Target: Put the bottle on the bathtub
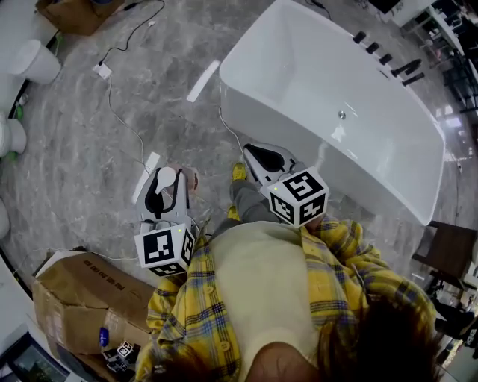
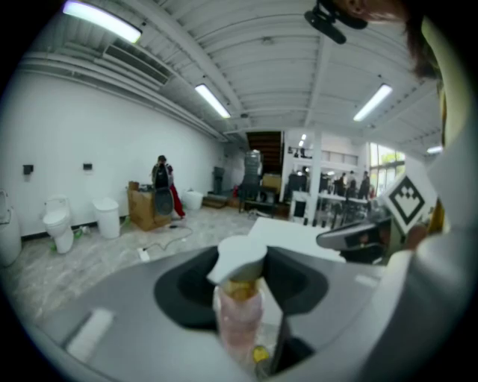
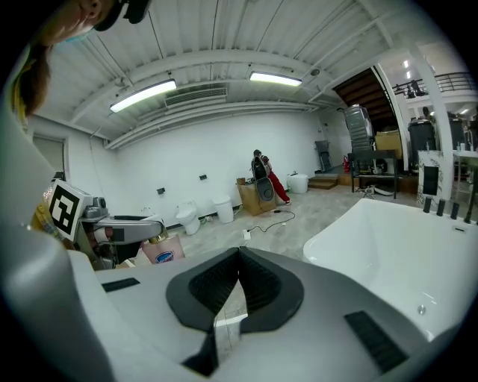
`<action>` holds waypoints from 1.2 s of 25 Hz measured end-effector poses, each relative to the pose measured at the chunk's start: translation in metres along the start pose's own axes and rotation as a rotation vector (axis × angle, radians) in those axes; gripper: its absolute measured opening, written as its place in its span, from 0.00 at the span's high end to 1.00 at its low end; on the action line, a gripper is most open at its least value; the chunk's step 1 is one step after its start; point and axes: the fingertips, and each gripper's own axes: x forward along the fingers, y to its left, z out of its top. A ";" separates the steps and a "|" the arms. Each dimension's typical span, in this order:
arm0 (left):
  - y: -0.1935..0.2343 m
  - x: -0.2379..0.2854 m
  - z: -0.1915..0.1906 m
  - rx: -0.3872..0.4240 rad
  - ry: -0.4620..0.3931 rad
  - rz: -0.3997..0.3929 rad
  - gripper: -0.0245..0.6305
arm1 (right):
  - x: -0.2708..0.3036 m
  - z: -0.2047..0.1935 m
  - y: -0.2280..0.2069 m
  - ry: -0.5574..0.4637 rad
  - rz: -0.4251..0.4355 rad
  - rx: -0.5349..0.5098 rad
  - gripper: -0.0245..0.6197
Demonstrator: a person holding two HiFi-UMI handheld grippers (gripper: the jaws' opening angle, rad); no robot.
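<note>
The grey marble-patterned floor (image 1: 89, 157) carries a white freestanding bathtub (image 1: 284, 128) at the upper right. A brown cardboard box (image 1: 75, 298) sits at the lower left and another cardboard box (image 1: 75, 11) at the top left. A white plug block (image 1: 103, 71) with a thin cable (image 1: 123, 119), two flat white strips (image 1: 202, 80), a white toilet (image 1: 33, 61) and a dark stool (image 1: 448, 250) also rest on it.

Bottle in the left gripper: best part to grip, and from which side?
Take the bottle by its pink body, below the white pump cap, from the side with the jaws across it. The body looks straight and narrow; the cap flares unevenly. The left gripper is shut on it about there.
</note>
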 end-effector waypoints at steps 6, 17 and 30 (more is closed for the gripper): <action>0.010 0.040 0.018 0.001 0.010 0.005 0.69 | 0.034 0.017 -0.019 0.026 0.048 0.019 0.94; 0.022 0.115 0.049 0.004 0.032 0.028 0.69 | 0.081 0.050 -0.073 0.032 0.075 0.045 0.94; 0.030 0.202 0.085 0.031 0.027 0.045 0.69 | 0.123 0.080 -0.129 0.014 0.094 0.054 0.94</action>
